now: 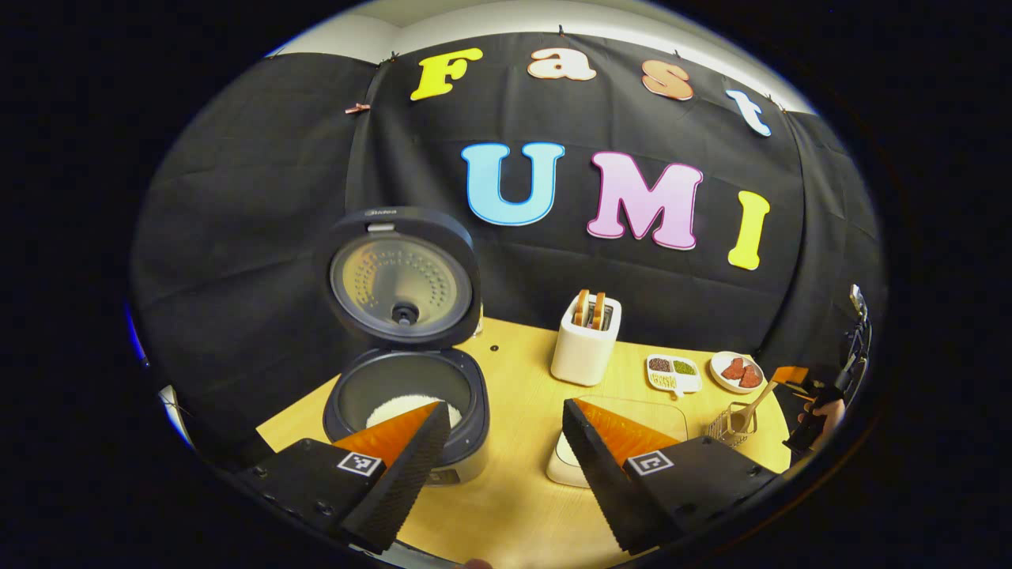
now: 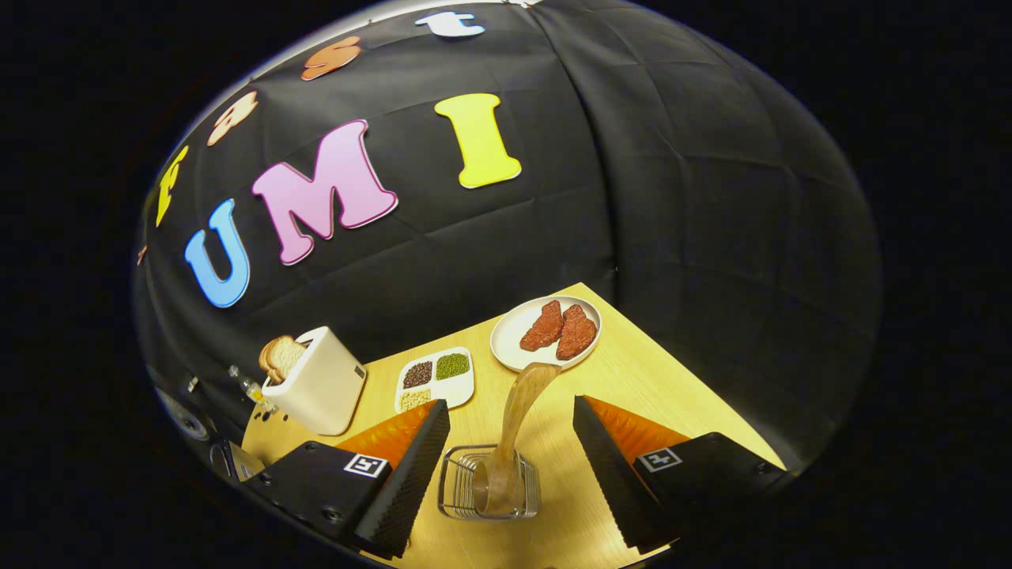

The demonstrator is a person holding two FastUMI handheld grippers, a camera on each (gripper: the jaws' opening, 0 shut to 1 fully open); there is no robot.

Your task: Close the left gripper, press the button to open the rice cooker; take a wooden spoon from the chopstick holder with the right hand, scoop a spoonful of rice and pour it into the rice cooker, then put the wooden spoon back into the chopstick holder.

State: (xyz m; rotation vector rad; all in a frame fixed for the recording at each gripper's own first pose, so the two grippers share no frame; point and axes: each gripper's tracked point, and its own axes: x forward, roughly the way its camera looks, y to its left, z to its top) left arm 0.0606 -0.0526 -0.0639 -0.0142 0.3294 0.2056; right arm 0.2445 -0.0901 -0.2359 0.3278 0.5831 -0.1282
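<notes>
The rice cooker (image 1: 411, 411) stands open, its lid (image 1: 402, 278) tipped up and white rice showing in the pot. My left gripper (image 1: 506, 446) is open just in front of it, holding nothing. A white bowl (image 1: 560, 468) sits behind its right finger. The wooden spoon (image 2: 518, 423) stands in the wire chopstick holder (image 2: 489, 491), bowl end up. My right gripper (image 2: 510, 466) is open, a finger on either side of the holder, touching neither. In the left gripper view the holder (image 1: 731, 424), the spoon (image 1: 760, 397) and the right gripper (image 1: 798, 383) sit at the far right.
A white toaster (image 1: 585, 341) (image 2: 318, 381) with bread stands mid-table. A divided tray of beans (image 2: 439, 378) (image 1: 674, 373) and a plate with red meat pieces (image 2: 512, 341) (image 1: 718, 365) lie behind the holder. The table's right edge runs close to the plate.
</notes>
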